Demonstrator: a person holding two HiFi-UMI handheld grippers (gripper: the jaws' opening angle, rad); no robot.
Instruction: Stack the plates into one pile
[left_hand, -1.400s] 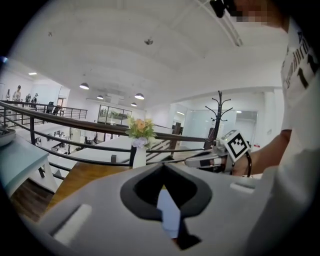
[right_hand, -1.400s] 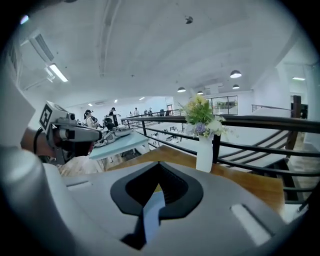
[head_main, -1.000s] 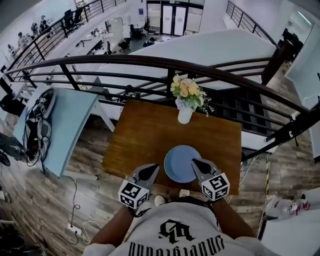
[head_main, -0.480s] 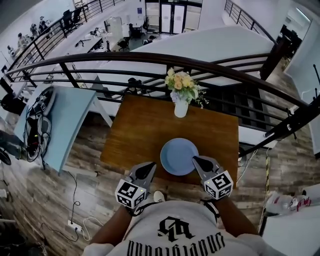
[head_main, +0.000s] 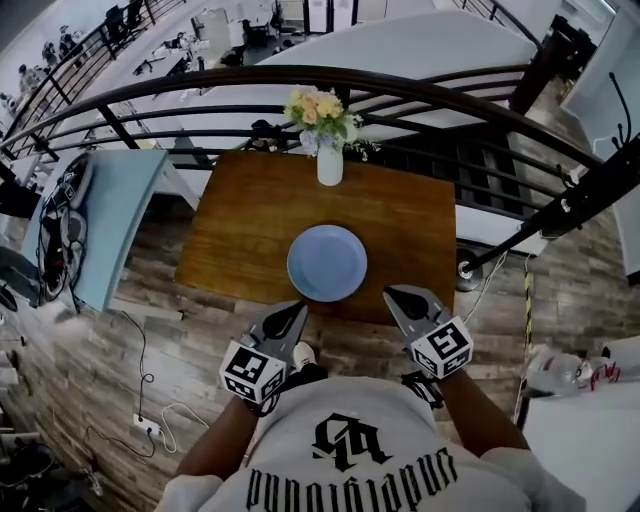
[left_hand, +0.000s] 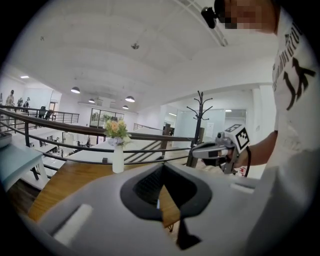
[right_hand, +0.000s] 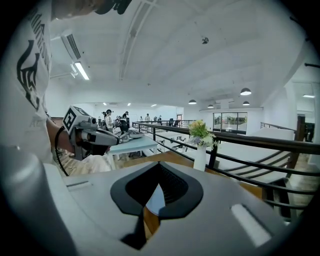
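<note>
A single pile of light blue plates (head_main: 327, 263) lies on the brown wooden table (head_main: 250, 230), near its front edge. My left gripper (head_main: 299, 310) hangs just off that front edge, below and left of the pile, shut and empty. To the lower right of the pile my right gripper (head_main: 392, 293) is also shut, with nothing in it. Neither gripper touches the plates. In the left gripper view the right gripper (left_hand: 200, 149) shows at the right. In the right gripper view the left gripper (right_hand: 117, 139) shows at the left.
A white vase of flowers (head_main: 328, 160) stands at the table's far edge. A dark metal railing (head_main: 420, 95) curves behind the table. A light blue table (head_main: 120, 215) with cables stands to the left. Wood flooring lies under my grippers.
The table and plate pile have slid up and away in the head view. Both grippers have drawn back off the table's front edge, still shut.
</note>
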